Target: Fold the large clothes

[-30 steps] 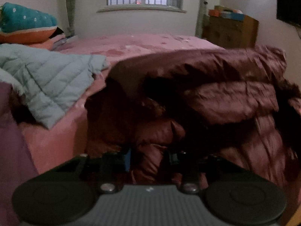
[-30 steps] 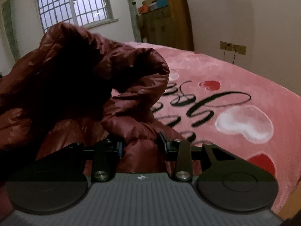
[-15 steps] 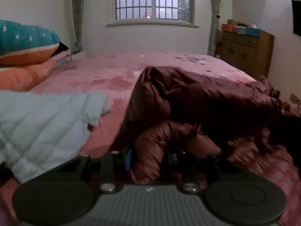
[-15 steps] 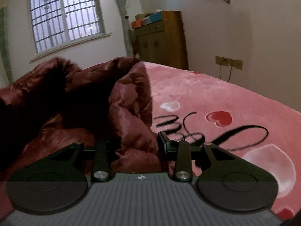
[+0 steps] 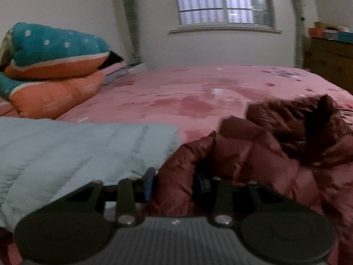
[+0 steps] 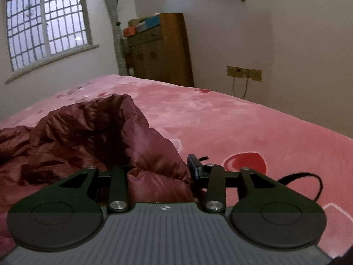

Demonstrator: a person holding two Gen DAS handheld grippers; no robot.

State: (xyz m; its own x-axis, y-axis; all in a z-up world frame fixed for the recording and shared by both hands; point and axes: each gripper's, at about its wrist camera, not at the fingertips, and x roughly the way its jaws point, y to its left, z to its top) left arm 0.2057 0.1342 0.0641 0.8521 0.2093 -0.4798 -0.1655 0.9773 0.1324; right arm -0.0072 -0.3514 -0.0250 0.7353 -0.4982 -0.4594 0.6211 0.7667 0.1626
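A dark red puffer jacket [image 5: 275, 154] lies crumpled low on the pink bed; it also shows in the right wrist view [image 6: 88, 137]. My left gripper [image 5: 174, 183] is shut on a thick fold of the jacket at its left end. My right gripper [image 6: 157, 172] is shut on another padded fold at the jacket's right end, low over the blanket. The jacket's middle sags between the two grippers and its inside is in shadow.
A pale blue quilted jacket [image 5: 77, 152] lies on the bed just left of my left gripper. Teal and orange pillows [image 5: 55, 70] are stacked at the far left. A wooden cabinet [image 6: 158, 50] stands by the wall. The pink heart-print blanket [image 6: 242, 128] spreads to the right.
Both grippers have come down toward the bed with the jacket. The jacket, held high and bulging a second ago, now lies lower and flatter on the blanket.
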